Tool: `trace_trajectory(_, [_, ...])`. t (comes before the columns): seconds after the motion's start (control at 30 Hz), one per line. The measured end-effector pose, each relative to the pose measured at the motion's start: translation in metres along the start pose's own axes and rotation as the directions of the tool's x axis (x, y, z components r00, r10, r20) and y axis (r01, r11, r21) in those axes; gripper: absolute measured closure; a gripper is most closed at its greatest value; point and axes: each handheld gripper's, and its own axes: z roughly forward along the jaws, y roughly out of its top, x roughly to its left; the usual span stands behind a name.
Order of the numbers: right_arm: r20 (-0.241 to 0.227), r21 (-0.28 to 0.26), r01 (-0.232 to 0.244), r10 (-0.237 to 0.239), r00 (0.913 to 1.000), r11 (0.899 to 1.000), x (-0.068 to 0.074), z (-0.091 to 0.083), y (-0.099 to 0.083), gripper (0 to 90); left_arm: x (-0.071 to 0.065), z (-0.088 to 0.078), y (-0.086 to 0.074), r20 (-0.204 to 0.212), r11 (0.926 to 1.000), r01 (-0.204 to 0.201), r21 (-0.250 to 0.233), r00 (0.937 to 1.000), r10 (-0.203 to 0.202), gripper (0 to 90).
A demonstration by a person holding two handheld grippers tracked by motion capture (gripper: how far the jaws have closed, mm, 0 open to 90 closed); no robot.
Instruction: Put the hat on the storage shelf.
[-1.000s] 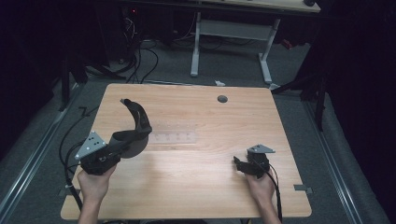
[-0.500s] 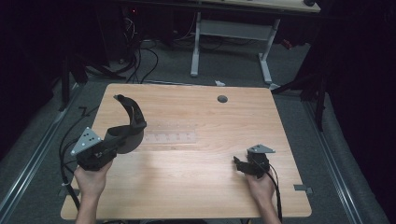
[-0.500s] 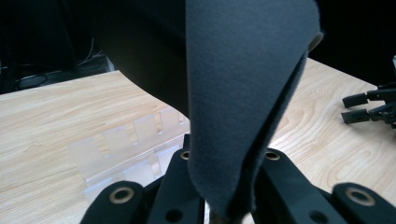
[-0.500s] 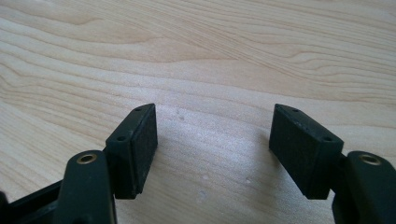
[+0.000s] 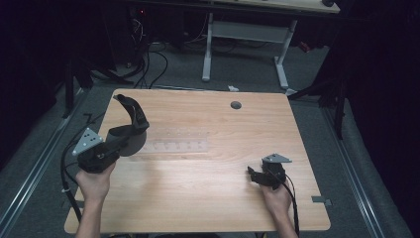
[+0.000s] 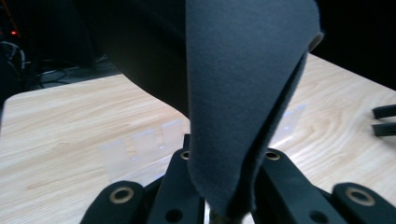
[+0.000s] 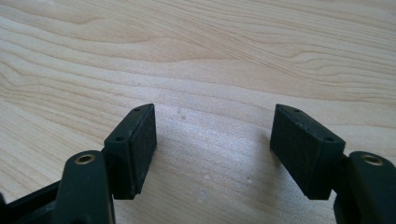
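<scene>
Cloth in left gripper shifted left, right gripper unmoved

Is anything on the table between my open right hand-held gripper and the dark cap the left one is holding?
Nothing visible blocks it. The left hand-held gripper holds the dark cap up at the table's left. Between it and the open right hand-held gripper lies bare wooden table; a flat clear strip lies beside the cap.

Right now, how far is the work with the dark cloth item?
Done: the left gripper is shut on the dark fabric piece and holds it above the wooden table. In hand: carrying it near the clear strip. Left: putting it down. The right gripper rests open with nothing between its fingers.
</scene>
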Motion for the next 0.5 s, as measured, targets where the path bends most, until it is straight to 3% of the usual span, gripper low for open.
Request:
trace_trajectory(0.1, [-0.001,0.001,0.000,0.000,1.0000,1.000,0.000,0.000,0.000,31.8,0.006,0.004,0.001,-0.025,0.9997,-0.023,-0.008,0.9994,0.023,86.0])
trace_trajectory(0.27, [-0.001,0.001,0.000,0.000,1.0000,1.000,0.000,0.000,0.000,31.8,0.015,0.012,0.001,-0.063,0.9996,-0.027,-0.008,0.9976,0.027,86.0])
trace_trajectory(0.5, [0.000,0.001,0.002,-0.002,1.0000,1.000,0.000,0.000,0.000,31.8,0.024,0.024,-0.002,-0.111,0.9978,-0.066,0.001,0.9916,0.066,85.9])
